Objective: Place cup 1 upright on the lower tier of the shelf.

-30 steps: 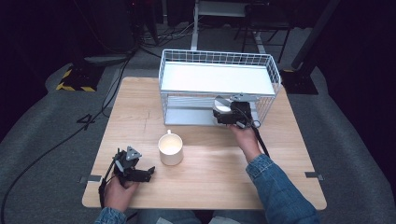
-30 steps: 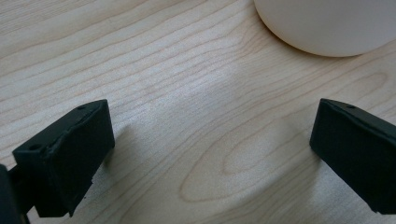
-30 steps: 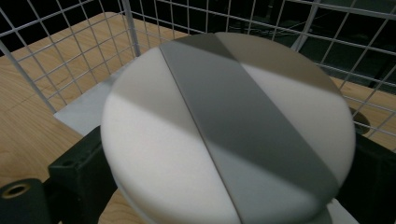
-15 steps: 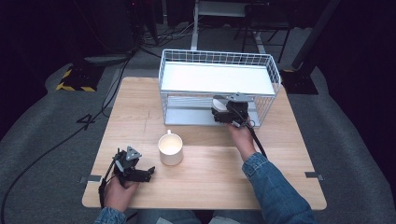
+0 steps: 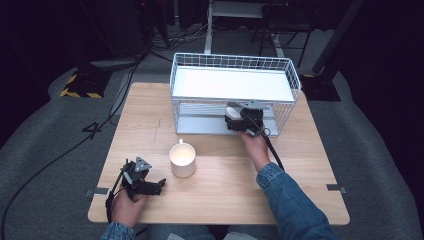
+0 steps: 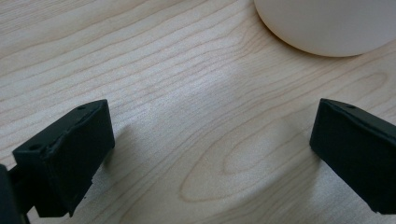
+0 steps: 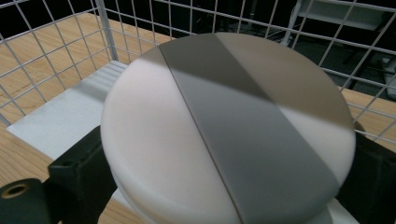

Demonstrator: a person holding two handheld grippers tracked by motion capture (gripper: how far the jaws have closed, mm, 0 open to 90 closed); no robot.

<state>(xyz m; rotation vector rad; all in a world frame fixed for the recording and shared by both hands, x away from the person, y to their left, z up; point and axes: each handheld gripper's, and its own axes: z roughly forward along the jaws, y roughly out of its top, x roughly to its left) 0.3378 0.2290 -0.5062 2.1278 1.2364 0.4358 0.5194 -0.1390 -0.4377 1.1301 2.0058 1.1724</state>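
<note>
A white round dish [image 7: 224, 135] sits between the jaws of my right gripper [image 7: 224, 170], which is shut on its rim. In the high view my right gripper [image 5: 240, 120] holds the dish [image 5: 232, 111] at the front opening of the lower level of a white wire rack [image 5: 235, 85], just above the grey bottom shelf [image 5: 200, 122]. A cream mug [image 5: 182, 158] stands mid-table. My left gripper [image 5: 159, 185] rests near the table's front left, open, with bare wood between its jaws [image 6: 210, 149] and the mug's base [image 6: 327, 23] just ahead.
The rack's wire walls [image 7: 56, 42] close around the dish on the far sides. The rack's white upper shelf [image 5: 232, 82] lies just over the gripper. A chair and cables stand on the dark floor behind the wooden table [image 5: 300, 170].
My right gripper has carried the dish a little forward and left, into the rack's lower level. The left gripper and the mug have stayed put.
</note>
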